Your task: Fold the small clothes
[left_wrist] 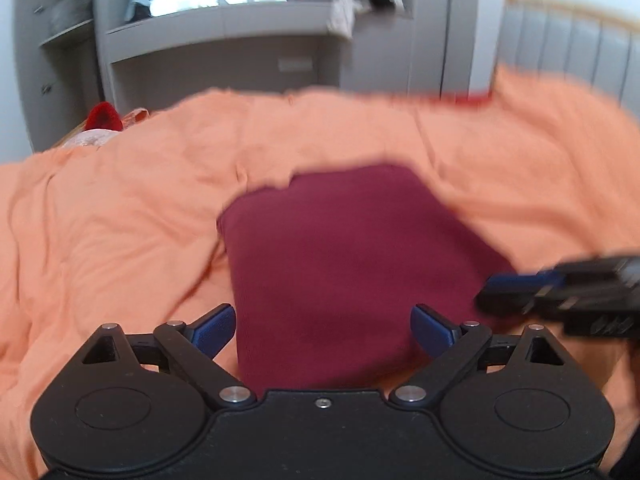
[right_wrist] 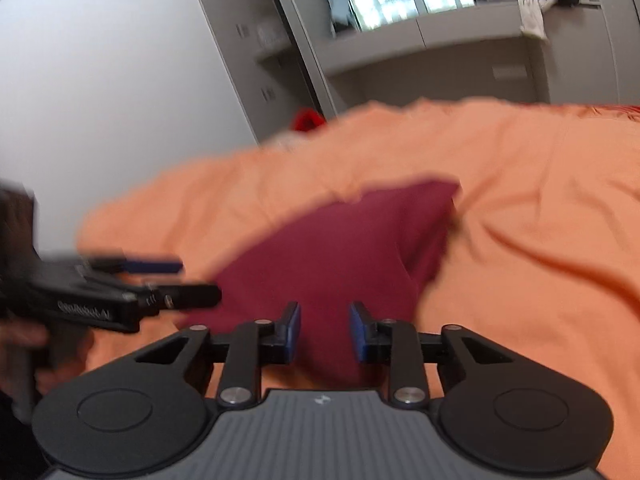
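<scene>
1. Bed with an orange duvet [left_wrist: 120, 220] fills both views; grey shelving [left_wrist: 224, 52] stands behind at 12 o'clock.
2. Folded maroon garment [left_wrist: 340, 264] lies flat on the duvet, centre frame, straight ahead of both tools.
3. Left tool [left_wrist: 323, 330]: released, blue pads wide apart, nothing between them, above the garment's near edge.
4. Right tool [right_wrist: 325, 332]: released, narrow gap, pads not pressing the cloth; it sits at 3 o'clock in the left view.

orange bedspread [left_wrist: 120, 208], grey shelving [left_wrist: 224, 44], red object [left_wrist: 103, 117]
</scene>
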